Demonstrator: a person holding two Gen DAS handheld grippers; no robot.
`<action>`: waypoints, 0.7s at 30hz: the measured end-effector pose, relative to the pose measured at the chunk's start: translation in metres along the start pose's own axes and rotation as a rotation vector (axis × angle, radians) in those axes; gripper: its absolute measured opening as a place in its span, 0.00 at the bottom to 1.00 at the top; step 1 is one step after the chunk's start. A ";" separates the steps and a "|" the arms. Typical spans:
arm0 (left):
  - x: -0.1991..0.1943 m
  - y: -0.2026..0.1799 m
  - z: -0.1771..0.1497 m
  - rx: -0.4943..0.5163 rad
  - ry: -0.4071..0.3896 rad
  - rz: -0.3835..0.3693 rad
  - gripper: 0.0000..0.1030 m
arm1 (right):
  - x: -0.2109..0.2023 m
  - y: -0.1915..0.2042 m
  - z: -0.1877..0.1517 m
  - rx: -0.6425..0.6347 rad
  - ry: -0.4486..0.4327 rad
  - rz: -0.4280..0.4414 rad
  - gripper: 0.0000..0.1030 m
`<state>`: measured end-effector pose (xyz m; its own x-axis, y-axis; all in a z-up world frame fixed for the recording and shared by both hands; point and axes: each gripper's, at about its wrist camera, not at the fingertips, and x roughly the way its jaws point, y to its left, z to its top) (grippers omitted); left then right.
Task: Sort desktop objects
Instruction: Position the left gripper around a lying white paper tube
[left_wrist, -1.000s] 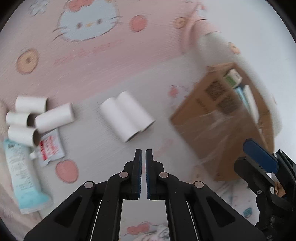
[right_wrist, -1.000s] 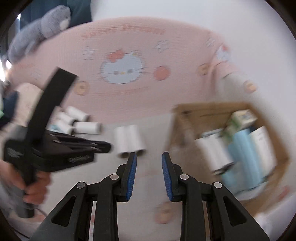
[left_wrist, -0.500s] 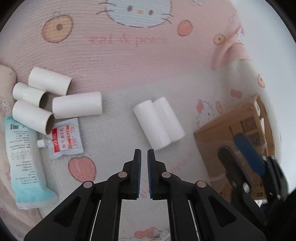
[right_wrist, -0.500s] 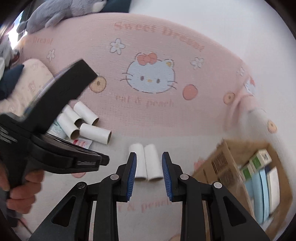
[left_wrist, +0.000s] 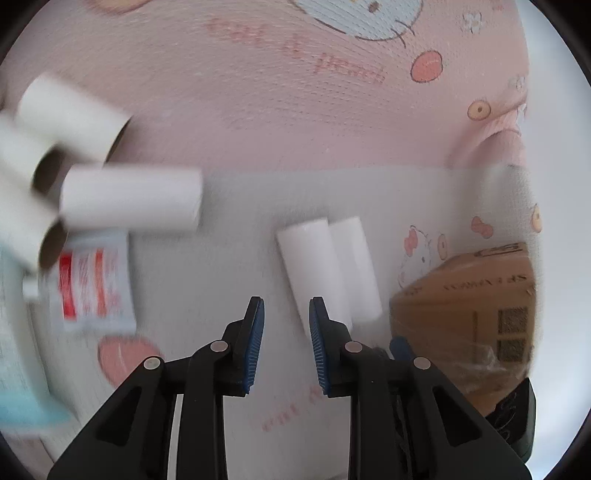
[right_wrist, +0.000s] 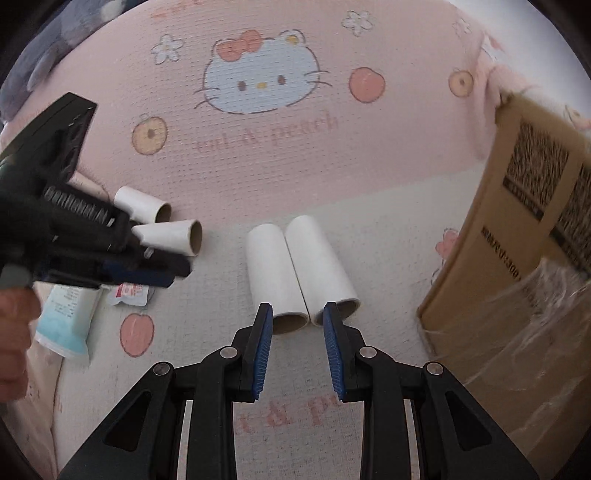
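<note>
Now left gripper (left_wrist: 286, 325) jaws just opening, empty; right gripper (right_wrist: 298, 332) parted, empty, near paired rolls (right_wrist: 295, 266).

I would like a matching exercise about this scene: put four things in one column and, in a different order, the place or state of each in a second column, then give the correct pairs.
Things
1. pair of white rolls
2. cardboard box
3. light blue tube
4. red and white sachet

Places or states
A. stands at the right edge, partly wrapped in clear film
B. lie side by side just ahead of the right gripper
C. lies flat next to the tube, below the empty cores
D. lies at the far left, near a hand

Pairs: 1-B, 2-A, 3-D, 4-C
</note>
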<state>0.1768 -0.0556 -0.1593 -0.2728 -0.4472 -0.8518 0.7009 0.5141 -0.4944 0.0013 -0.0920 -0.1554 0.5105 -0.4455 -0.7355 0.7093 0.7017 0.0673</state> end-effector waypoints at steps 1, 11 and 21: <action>0.003 -0.004 0.007 0.033 0.000 0.020 0.27 | 0.004 -0.001 -0.001 0.004 0.009 -0.021 0.23; 0.024 -0.035 0.059 0.165 0.006 0.080 0.53 | 0.032 -0.010 -0.014 0.070 0.113 -0.023 0.23; 0.052 -0.050 0.069 0.235 0.053 0.103 0.53 | 0.037 -0.015 -0.020 0.093 0.153 0.008 0.23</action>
<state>0.1729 -0.1550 -0.1672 -0.2217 -0.3588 -0.9067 0.8592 0.3679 -0.3557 -0.0006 -0.1082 -0.1967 0.4410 -0.3453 -0.8284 0.7510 0.6474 0.1299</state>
